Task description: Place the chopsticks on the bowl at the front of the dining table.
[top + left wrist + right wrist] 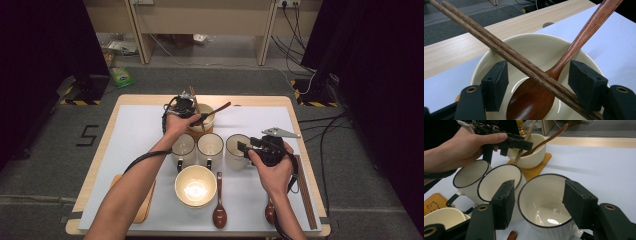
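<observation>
A cream bowl (207, 116) on an orange coaster (537, 170) stands at the far middle of the table. In it lie a brown wooden spoon (534, 100) and a pair of dark wooden chopsticks (499, 47) that lean out over the rim. My left gripper (541, 72) hangs over this bowl, open, with the chopsticks and the spoon's neck crossing the gap between its pads; it is also in the high view (194, 114). My right gripper (539, 195) is open at the rightmost of three white mugs (544, 202), one pad near each side of its rim; it is also in the high view (243, 147).
The middle mug (210, 146) and left mug (183, 147) stand close beside the right one. A second cream bowl (195, 186) sits near the front edge, with two brown spoons (219, 207) beside it. Another pair of chopsticks (305, 192) lies at the right edge, and a wooden coaster (145, 202) at front left.
</observation>
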Demonstrator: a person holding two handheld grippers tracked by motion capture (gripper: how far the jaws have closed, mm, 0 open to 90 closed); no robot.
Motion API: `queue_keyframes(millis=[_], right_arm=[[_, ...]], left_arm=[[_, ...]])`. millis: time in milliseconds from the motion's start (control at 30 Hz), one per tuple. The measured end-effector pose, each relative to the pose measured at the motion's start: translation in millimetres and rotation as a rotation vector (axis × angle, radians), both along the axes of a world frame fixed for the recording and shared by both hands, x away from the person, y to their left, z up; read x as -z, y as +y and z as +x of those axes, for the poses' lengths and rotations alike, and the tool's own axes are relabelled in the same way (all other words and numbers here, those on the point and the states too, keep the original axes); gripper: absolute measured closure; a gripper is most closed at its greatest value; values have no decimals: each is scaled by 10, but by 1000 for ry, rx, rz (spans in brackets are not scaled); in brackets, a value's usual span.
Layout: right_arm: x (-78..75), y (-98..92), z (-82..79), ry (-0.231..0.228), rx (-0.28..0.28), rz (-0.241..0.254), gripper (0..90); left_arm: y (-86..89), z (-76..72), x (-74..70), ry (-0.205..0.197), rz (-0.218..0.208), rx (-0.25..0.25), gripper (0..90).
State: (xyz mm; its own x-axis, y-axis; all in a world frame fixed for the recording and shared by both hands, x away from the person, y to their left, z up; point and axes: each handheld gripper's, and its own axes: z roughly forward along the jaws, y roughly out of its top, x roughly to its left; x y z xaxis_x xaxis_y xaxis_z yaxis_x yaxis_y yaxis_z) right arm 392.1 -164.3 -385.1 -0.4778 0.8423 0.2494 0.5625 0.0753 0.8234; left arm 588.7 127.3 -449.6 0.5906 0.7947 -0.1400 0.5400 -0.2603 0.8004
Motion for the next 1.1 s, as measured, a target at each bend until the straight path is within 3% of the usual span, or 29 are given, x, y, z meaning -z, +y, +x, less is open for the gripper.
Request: queue_keyframes(millis=[300, 1100], right_arm=[[8, -1, 4, 3, 0, 1, 427], [18, 11, 5, 5, -5, -3, 428]], left_arm=[[-7, 0, -8, -4, 8, 1, 373], [5, 6, -4, 1, 24, 4, 363]])
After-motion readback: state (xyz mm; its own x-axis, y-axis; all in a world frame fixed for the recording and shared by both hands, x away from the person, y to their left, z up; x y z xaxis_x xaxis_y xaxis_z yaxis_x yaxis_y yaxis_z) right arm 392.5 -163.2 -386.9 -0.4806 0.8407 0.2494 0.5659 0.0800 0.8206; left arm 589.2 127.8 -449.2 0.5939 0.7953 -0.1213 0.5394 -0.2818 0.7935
